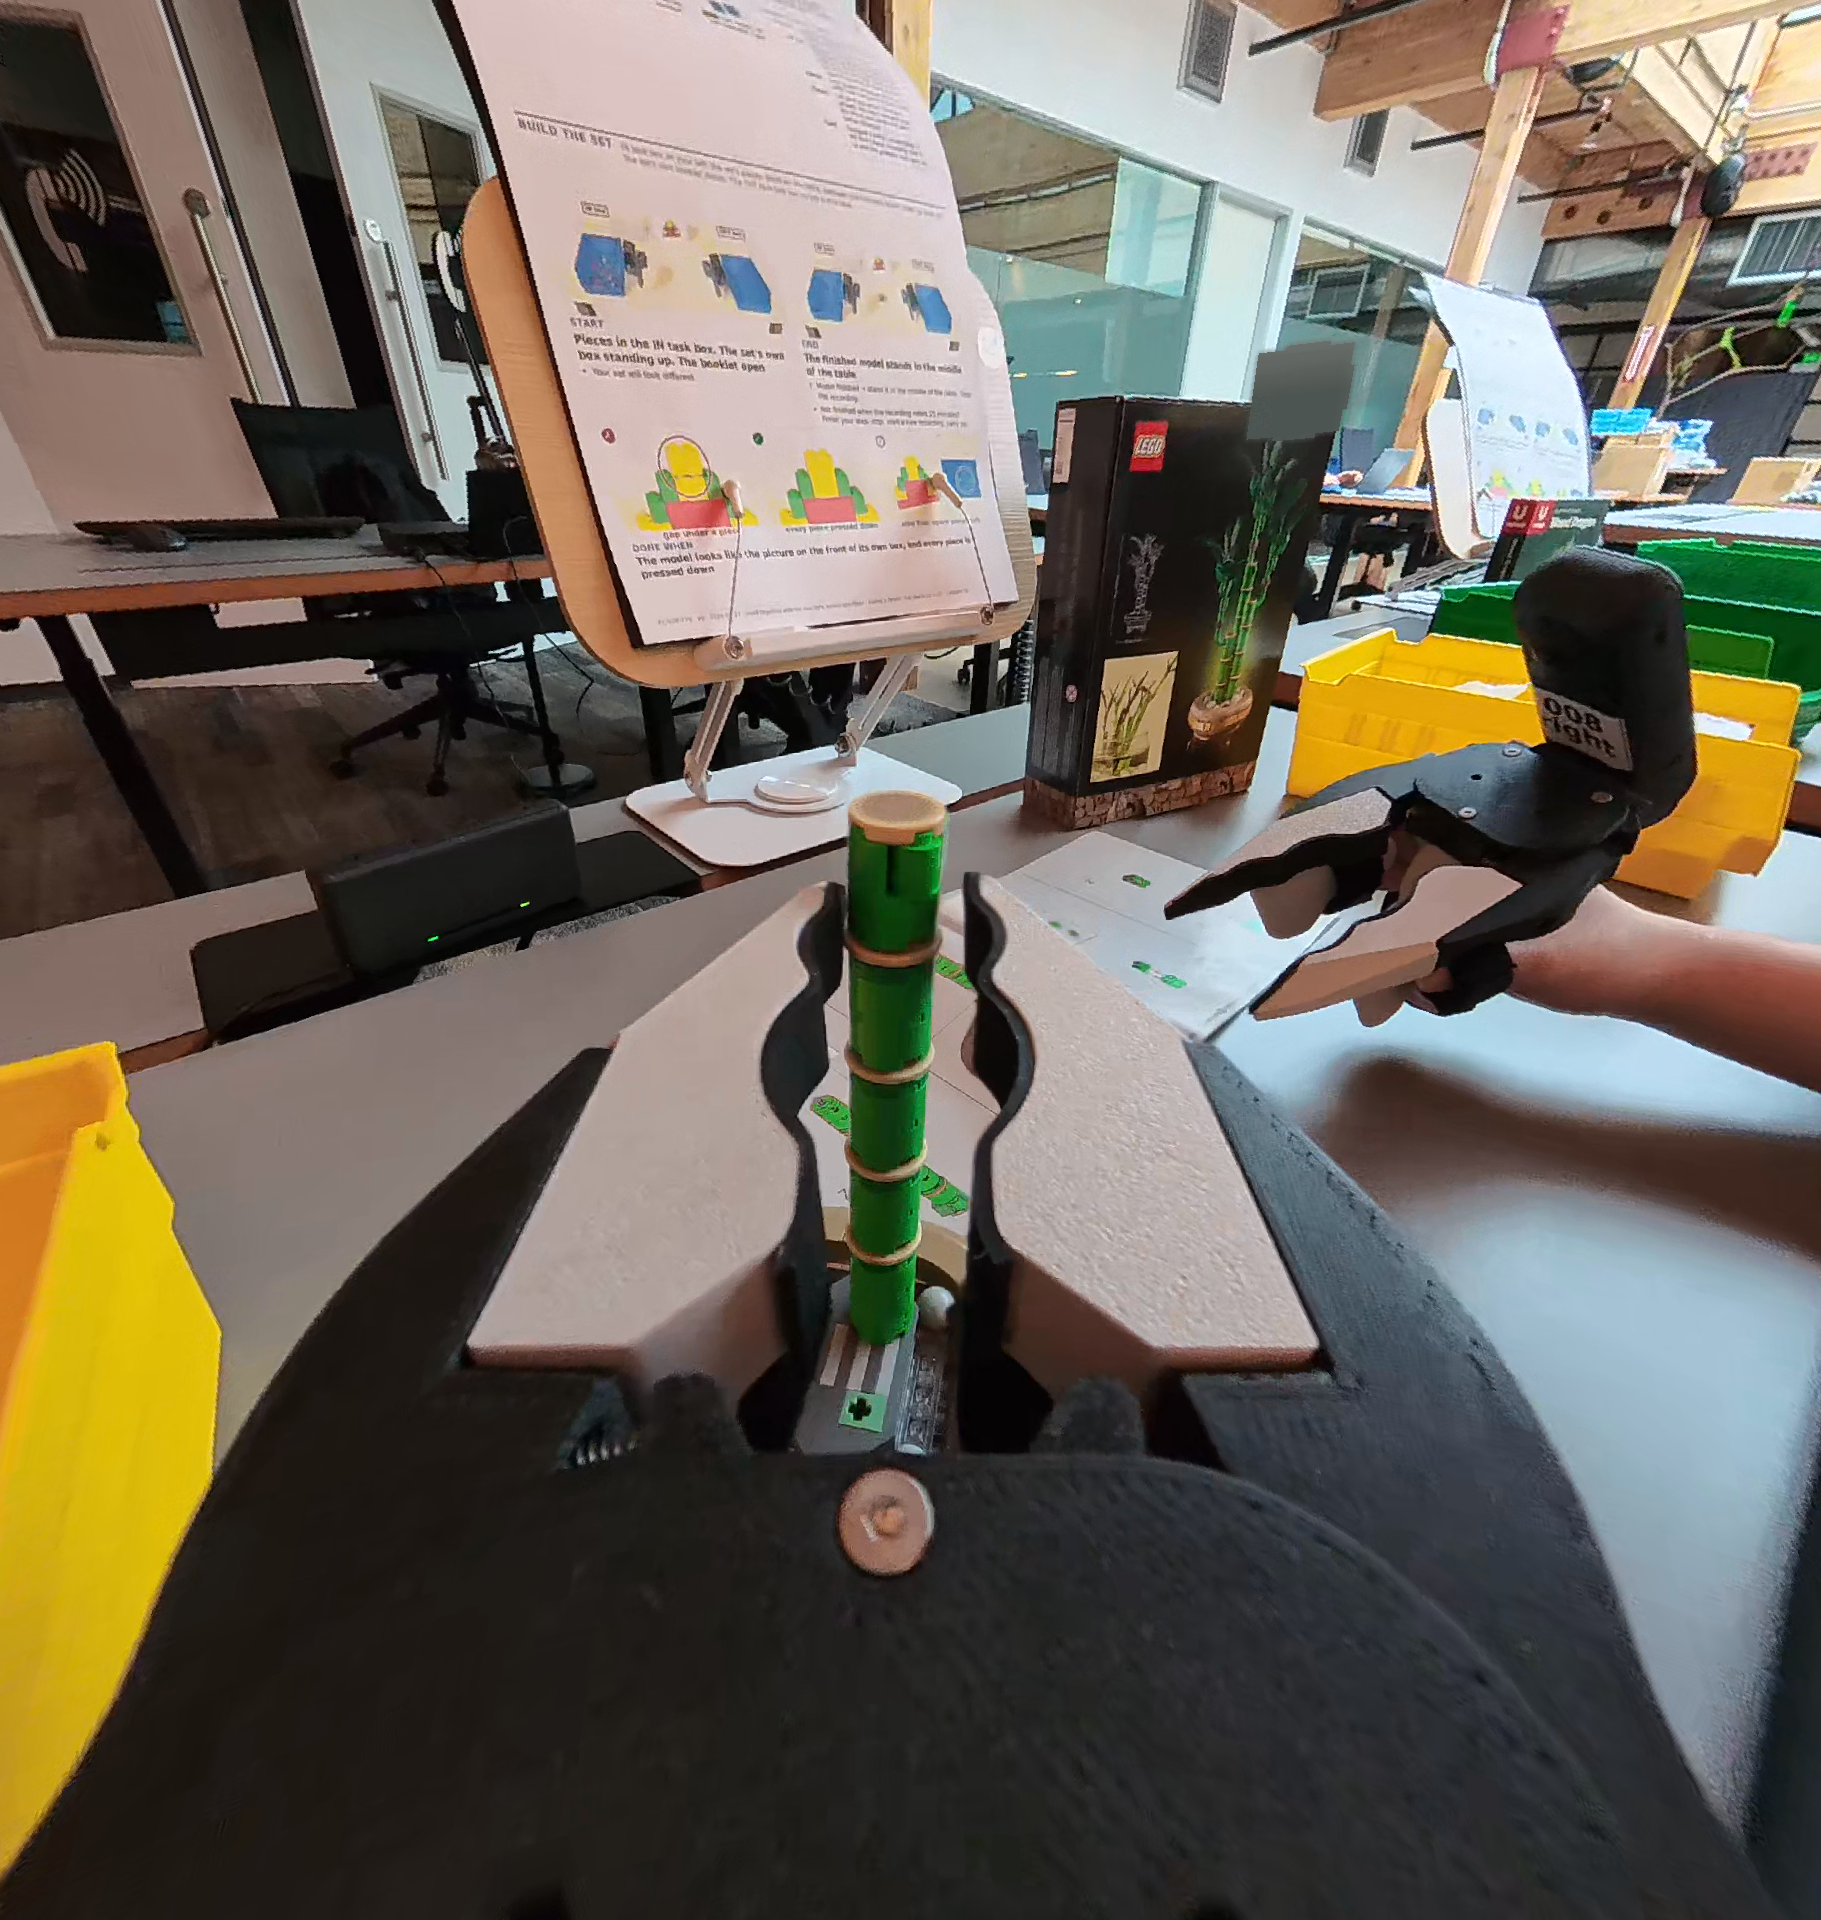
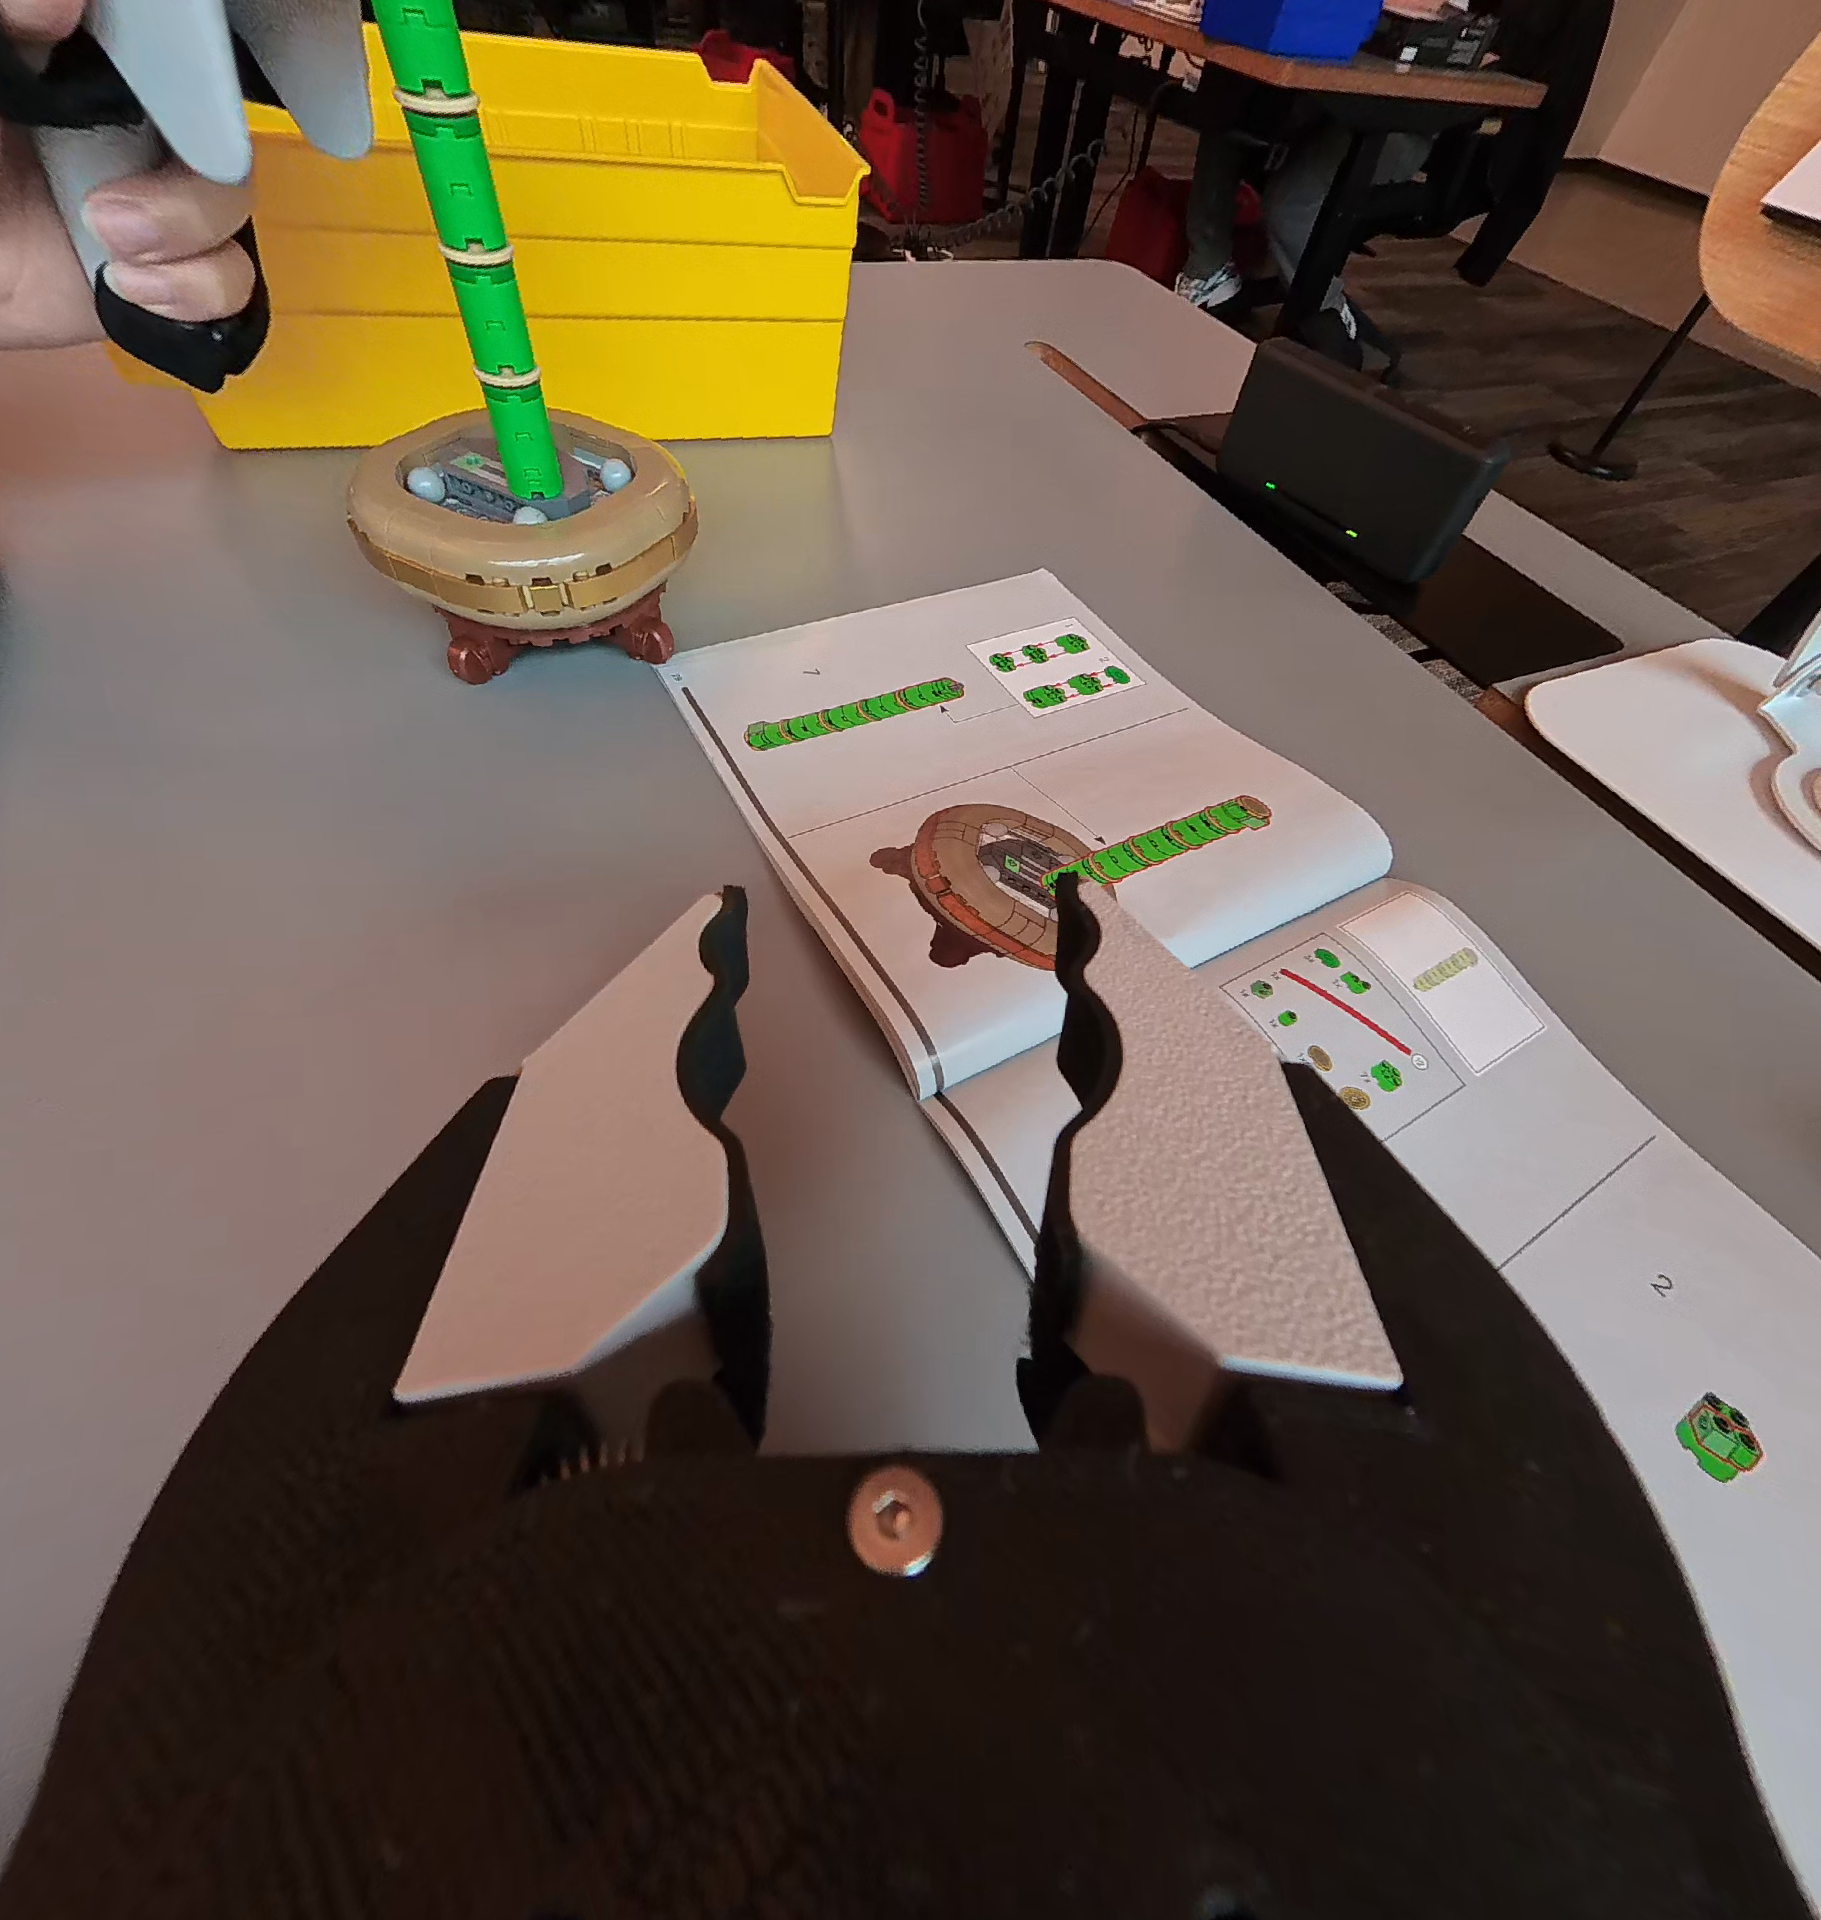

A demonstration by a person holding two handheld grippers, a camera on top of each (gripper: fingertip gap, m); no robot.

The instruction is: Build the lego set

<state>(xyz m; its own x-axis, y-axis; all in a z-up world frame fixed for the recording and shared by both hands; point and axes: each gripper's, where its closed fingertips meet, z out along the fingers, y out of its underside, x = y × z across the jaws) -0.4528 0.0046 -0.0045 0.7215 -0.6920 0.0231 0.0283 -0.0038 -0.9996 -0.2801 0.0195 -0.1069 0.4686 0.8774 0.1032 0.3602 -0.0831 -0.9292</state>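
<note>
A green bamboo stalk (image 1: 890,1039) with tan rings stands upright in a tan round pot (image 2: 521,561) on brown feet. My left gripper (image 1: 901,888) has its jaws a narrow gap apart on either side of the stalk, with a sliver of space on the right. In the right wrist view the left gripper (image 2: 272,156) sits at the upper left beside the stalk (image 2: 470,229). My right gripper (image 2: 895,894) is open and empty above the table, at the edge of the open instruction booklet (image 2: 989,748). It also shows in the left wrist view (image 1: 1218,961), to the right.
A yellow bin (image 2: 625,260) stands behind the pot, and another yellow bin (image 1: 1405,707) and a green bin (image 1: 1758,613) at the far right. The set's black box (image 1: 1145,623) and a sheet on a stand (image 1: 760,364) stand at the back. A black device (image 2: 1342,457) sits at the table edge.
</note>
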